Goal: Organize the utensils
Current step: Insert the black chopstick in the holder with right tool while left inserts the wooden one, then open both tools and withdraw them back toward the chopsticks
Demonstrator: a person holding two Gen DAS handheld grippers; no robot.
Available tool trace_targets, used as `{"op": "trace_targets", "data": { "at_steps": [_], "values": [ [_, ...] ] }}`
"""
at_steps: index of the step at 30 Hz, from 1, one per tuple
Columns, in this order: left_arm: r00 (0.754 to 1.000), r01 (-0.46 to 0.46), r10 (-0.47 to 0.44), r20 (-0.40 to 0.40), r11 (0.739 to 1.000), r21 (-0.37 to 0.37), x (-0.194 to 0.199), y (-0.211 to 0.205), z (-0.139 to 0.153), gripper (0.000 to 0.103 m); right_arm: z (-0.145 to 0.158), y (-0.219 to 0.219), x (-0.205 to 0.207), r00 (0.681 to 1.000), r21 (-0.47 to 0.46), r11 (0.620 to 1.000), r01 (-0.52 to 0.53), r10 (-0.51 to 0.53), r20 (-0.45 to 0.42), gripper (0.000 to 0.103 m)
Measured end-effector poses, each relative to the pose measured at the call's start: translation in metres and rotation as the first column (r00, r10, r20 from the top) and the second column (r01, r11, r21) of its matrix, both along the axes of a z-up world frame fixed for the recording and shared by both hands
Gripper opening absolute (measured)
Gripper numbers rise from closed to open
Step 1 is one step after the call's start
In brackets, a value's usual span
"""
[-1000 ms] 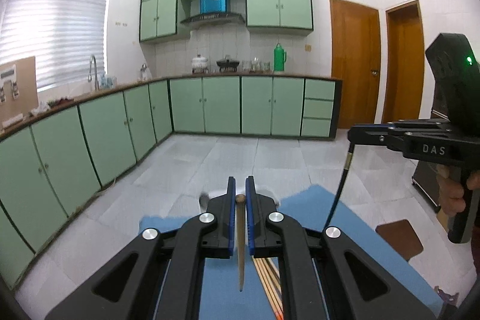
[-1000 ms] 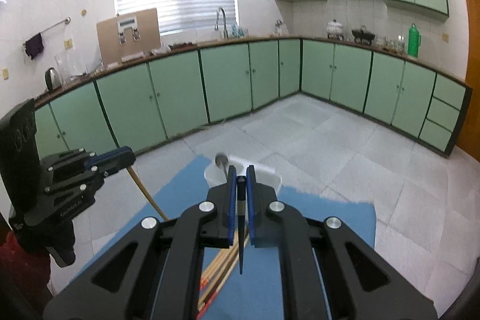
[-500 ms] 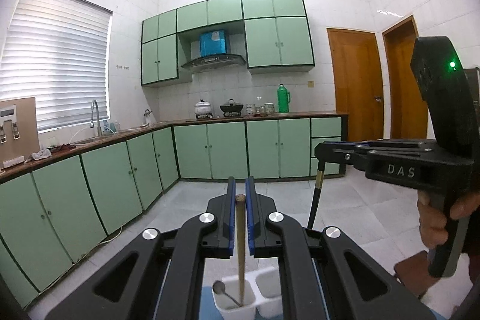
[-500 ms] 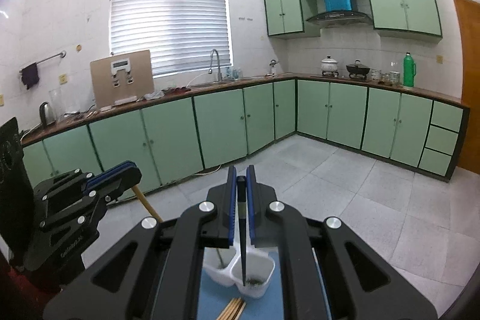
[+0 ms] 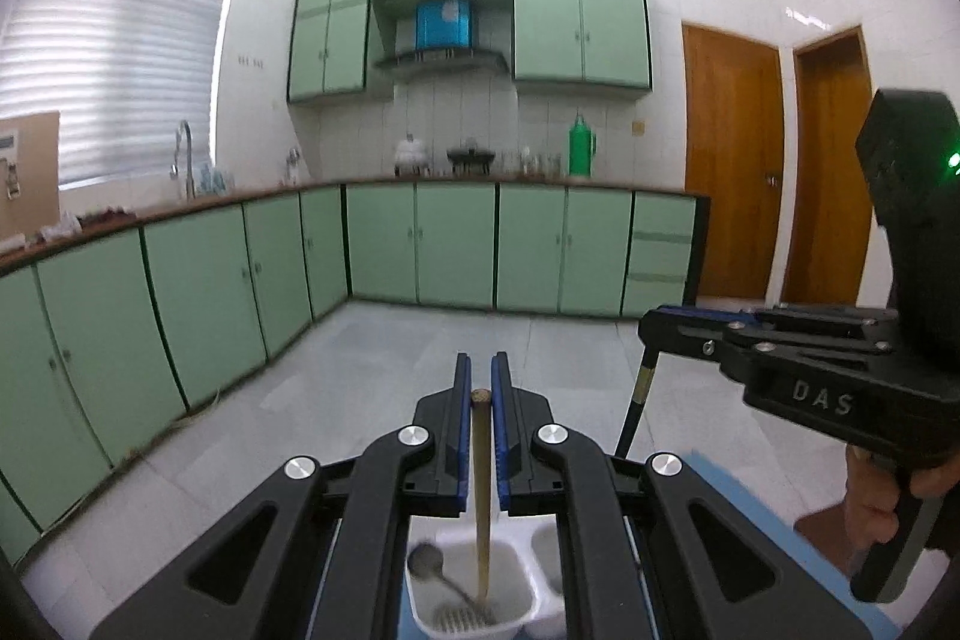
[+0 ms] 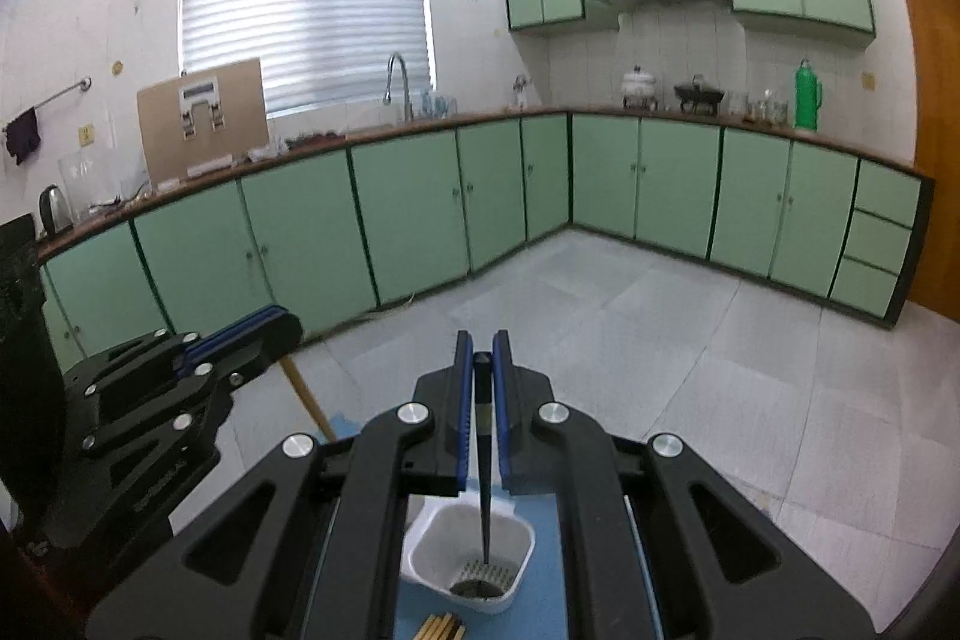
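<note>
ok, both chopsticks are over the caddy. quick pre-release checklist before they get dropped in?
1. Left hand-held gripper shut on the light wooden chopstick: ok.
2. Right hand-held gripper shut on the dark chopstick: ok.
3. Light wooden chopstick tip inside the left compartment of the white caddy: ok; it hangs roughly upright.
4. Dark chopstick tip over the right compartment, above the drain grid: ok; whether it touches the bottom, cannot tell.
5. Left compartment free of obstruction: not ok; a metal spoon already lies in it, beside the tip.
6. The two grippers apart from each other: ok.
</note>
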State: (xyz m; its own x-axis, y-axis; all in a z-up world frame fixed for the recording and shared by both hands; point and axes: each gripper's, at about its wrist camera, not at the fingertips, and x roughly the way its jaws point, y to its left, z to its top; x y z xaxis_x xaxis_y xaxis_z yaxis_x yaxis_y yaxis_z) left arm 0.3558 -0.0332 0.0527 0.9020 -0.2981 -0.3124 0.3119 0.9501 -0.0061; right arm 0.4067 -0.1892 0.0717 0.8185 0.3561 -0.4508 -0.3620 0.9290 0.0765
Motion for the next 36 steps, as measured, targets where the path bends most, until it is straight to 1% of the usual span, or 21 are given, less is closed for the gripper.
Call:
{"op": "trace_targets", "data": {
  "at_steps": [1, 2, 3, 4, 5, 8, 9, 10, 11, 12, 13, 14, 16, 17, 19, 24, 29, 32, 36],
  "values": [
    [1.000, -0.002, 0.002, -0.012, 1.000, 0.008, 0.000, 0.001, -0.005, 0.007, -0.004, 0.002, -0.001, 1.000, -0.005, 1.000, -0.001, 0.001, -0.007, 0.009],
    [1.000, 0.000, 0.000, -0.022, 1.000, 0.011, 0.000, 0.002, -0.009, 0.008, -0.006, 0.003, -0.003, 1.000, -0.007, 1.000, -0.001, 0.001, -0.013, 0.016],
    [1.000, 0.000, 0.000, -0.031, 1.000, 0.013, -0.003, 0.003, -0.011, 0.015, -0.007, 0.002, -0.005, 1.000, -0.002, 1.000, -0.001, 0.001, -0.015, 0.021],
    [0.999, 0.000, 0.001, -0.038, 1.000, 0.013, -0.005, 0.004, -0.012, 0.023, -0.008, 0.001, -0.009, 1.000, 0.005, 1.000, 0.000, 0.000, -0.013, 0.031],
    [0.999, -0.001, 0.001, -0.043, 1.000, 0.012, -0.009, 0.006, -0.013, 0.026, -0.007, -0.001, -0.013, 1.000, 0.016, 1.000, 0.007, -0.006, -0.007, 0.039],
    [0.999, -0.008, 0.009, -0.042, 1.000, 0.013, -0.023, 0.010, -0.010, 0.038, -0.004, -0.009, -0.029, 1.000, 0.034, 0.999, 0.020, -0.020, 0.009, 0.050],
    [0.999, -0.010, 0.011, -0.041, 1.000, 0.010, -0.027, 0.011, -0.010, 0.044, -0.003, -0.013, -0.035, 0.999, 0.041, 0.999, 0.027, -0.028, 0.015, 0.054],
    [0.999, -0.017, 0.017, -0.037, 1.000, 0.004, -0.038, 0.014, -0.010, 0.047, -0.002, -0.017, -0.041, 0.999, 0.046, 0.998, 0.036, -0.037, 0.020, 0.062],
    [0.999, -0.028, 0.028, -0.035, 1.000, 0.008, -0.044, 0.016, -0.009, 0.049, -0.002, -0.021, -0.050, 0.998, 0.049, 0.998, 0.050, -0.051, 0.026, 0.068],
    [0.999, -0.042, 0.042, -0.034, 0.999, 0.016, -0.054, 0.018, -0.010, 0.053, -0.002, -0.024, -0.057, 0.998, 0.050, 0.997, 0.058, -0.060, 0.031, 0.070],
    [0.998, -0.052, 0.053, -0.035, 0.998, 0.019, -0.063, 0.019, -0.011, 0.057, -0.003, -0.027, -0.066, 0.997, 0.051, 0.996, 0.067, -0.069, 0.037, 0.076],
    [0.997, -0.059, 0.060, -0.038, 0.998, 0.020, -0.069, 0.020, -0.012, 0.059, -0.006, -0.030, -0.078, 0.996, 0.052, 0.996, 0.076, -0.079, 0.044, 0.082],
    [0.996, -0.072, 0.072, -0.044, 0.997, 0.013, -0.087, 0.024, -0.019, 0.064, -0.014, -0.035, -0.102, 0.993, 0.047, 0.994, 0.097, -0.100, 0.055, 0.088],
    [0.996, -0.076, 0.076, -0.049, 0.997, 0.010, -0.095, 0.025, -0.024, 0.065, -0.019, -0.037, -0.111, 0.993, 0.046, 0.994, 0.103, -0.106, 0.058, 0.090],
    [0.994, -0.093, 0.093, -0.065, 0.996, 0.000, -0.116, 0.028, -0.037, 0.067, -0.032, -0.041, -0.130, 0.991, 0.044, 0.991, 0.123, -0.126, 0.055, 0.091],
    [0.986, -0.129, 0.129, -0.110, 0.992, 0.007, -0.151, 0.030, -0.073, 0.069, -0.075, -0.046, -0.171, 0.982, 0.053, 0.980, 0.190, -0.190, 0.002, 0.094],
    [0.975, -0.160, 0.166, -0.145, 0.986, 0.052, -0.180, 0.028, -0.112, 0.071, -0.116, -0.042, -0.198, 0.971, 0.023, 0.972, 0.235, -0.234, -0.053, 0.094],
    [0.965, -0.162, 0.176, -0.194, 0.983, 0.088, -0.191, 0.025, -0.135, 0.071, -0.135, -0.035, -0.209, 0.969, -0.009, 0.973, 0.232, -0.232, -0.090, 0.094],
    [0.950, -0.155, 0.179, -0.256, 0.982, 0.112, -0.202, 0.025, -0.156, 0.071, -0.156, -0.029, -0.226, 0.962, -0.009, 0.975, 0.223, -0.222, -0.157, 0.094]
  ]
}}
